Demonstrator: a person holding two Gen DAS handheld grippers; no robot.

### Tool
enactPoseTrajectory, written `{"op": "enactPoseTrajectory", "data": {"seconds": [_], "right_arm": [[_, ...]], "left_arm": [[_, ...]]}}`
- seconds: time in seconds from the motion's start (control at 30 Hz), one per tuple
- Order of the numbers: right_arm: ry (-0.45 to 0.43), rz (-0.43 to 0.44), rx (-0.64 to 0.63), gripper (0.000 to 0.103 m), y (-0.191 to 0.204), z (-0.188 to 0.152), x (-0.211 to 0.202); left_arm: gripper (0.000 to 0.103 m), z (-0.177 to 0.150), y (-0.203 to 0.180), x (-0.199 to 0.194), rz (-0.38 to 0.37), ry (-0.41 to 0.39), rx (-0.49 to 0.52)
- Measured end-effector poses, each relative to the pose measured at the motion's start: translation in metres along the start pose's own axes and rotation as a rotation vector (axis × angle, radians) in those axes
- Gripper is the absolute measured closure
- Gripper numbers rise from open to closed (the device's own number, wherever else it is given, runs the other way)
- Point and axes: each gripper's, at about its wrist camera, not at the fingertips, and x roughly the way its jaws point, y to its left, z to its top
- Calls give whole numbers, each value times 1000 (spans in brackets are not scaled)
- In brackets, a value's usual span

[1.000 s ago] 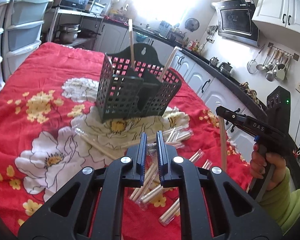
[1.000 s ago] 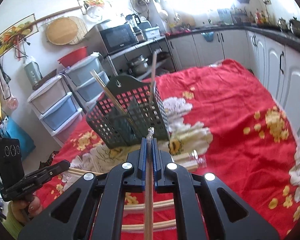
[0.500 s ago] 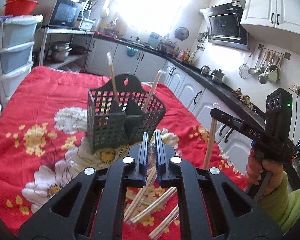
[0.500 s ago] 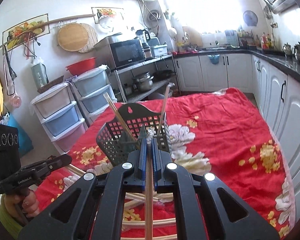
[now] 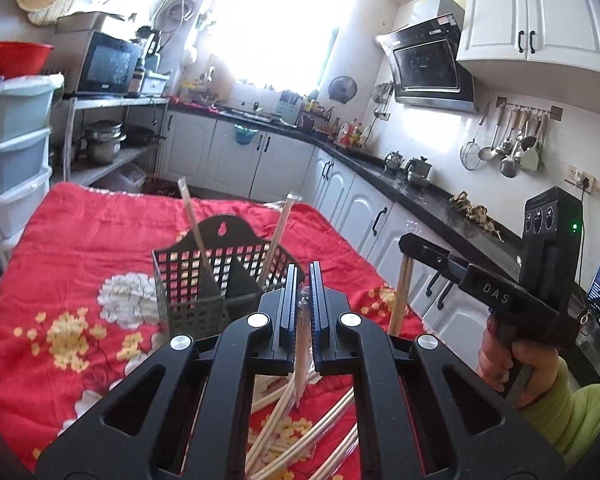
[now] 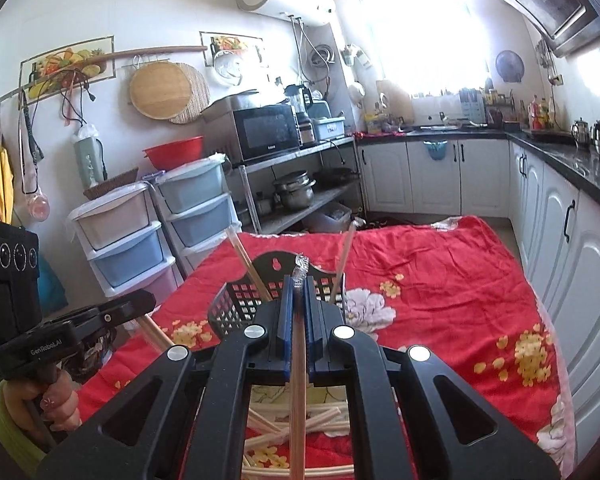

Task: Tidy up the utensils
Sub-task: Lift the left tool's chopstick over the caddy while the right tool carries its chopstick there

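Wooden wrapped chopsticks are clamped in both the left hand-held gripper (image 5: 303, 312) and the right hand-held gripper (image 6: 298, 316).

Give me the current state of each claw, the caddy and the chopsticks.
Left claw: shut on a wrapped chopstick pair.
Right claw: shut on a wrapped chopstick pair, hanging down.
Black caddy: upright on the red cloth, two wrapped pairs standing in it.
Loose chopsticks: scattered on the cloth.

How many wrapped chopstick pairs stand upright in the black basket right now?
2: one chopstick pair leans in the left compartment of the black basket, the other chopstick pair in the right. The gripper hides part of the basket, so more could sit low.
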Motion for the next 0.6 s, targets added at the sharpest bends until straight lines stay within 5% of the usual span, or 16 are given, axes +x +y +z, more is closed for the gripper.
{"op": "enactPoseTrajectory", "data": {"seconds": [0.6], "right_arm": [[-102, 8, -50, 98, 16, 49, -9]], "left_arm": [[100, 48, -21, -11, -24, -107, 82]]}}
